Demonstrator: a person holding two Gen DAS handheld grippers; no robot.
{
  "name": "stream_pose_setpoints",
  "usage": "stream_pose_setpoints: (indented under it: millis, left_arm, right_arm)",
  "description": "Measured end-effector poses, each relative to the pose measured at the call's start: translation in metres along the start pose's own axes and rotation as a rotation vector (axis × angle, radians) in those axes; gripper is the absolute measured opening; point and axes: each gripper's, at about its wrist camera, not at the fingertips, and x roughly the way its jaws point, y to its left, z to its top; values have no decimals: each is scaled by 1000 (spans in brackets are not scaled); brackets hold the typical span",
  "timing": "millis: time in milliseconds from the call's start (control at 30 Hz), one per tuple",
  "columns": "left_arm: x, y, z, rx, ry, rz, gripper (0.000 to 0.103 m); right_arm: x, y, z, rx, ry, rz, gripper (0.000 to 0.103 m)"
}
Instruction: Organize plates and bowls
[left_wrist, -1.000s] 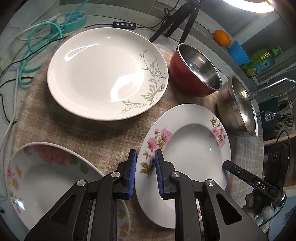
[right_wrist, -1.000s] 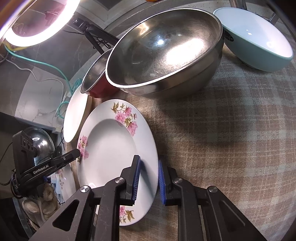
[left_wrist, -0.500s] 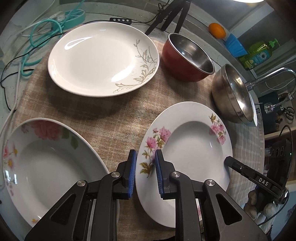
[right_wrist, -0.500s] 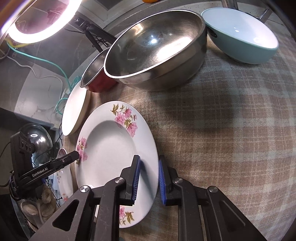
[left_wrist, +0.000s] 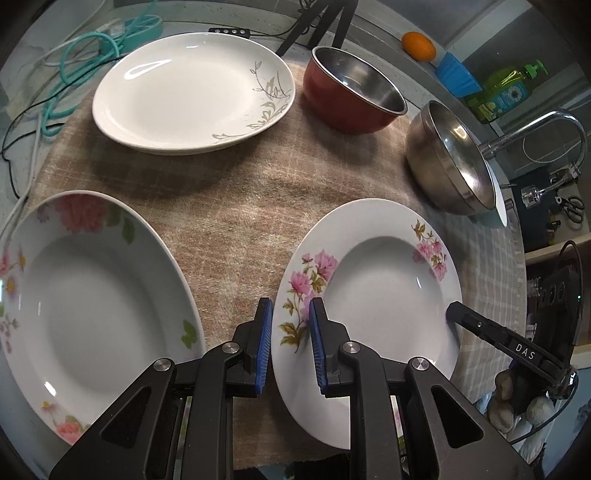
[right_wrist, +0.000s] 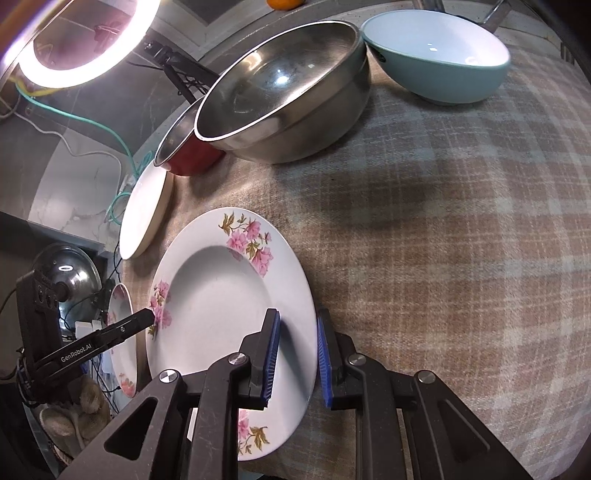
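Left gripper (left_wrist: 290, 314): clamped on near rim of pink-flower plate (left_wrist: 373, 273).
Right gripper (right_wrist: 297, 325): clamped on opposite rim of the plate.
Left of left gripper: second floral plate (left_wrist: 85, 295).
Ahead: steel bowl (right_wrist: 280, 92), red bowl (left_wrist: 351, 92).

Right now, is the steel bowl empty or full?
Empty. The steel bowl shows bare shiny metal down to its bottom in the right wrist view; the left wrist view shows only part of the inside, also bare.
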Motion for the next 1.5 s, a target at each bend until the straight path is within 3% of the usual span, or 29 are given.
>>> stream_pose_setpoints:
  millis: [800, 1000, 1267, 1500]
  left_arm:
    - [0, -6, -14, 11, -10, 9, 18]
    - [-18, -5, -13, 19, -73, 22, 18]
    - [-53, 28, -21, -23, -161, 53, 18]
    - [-83, 71, -33, -104, -214, 91, 18]
  right_arm:
    - [-4, -2, -2, -11, -11, -30, 19]
    - [-12, 3, -3, -30, -45, -75, 20]
    - [-25, 15, -3, -42, -94, -69, 23]
    - [-14, 59, -3, -114, -87, -12, 24]
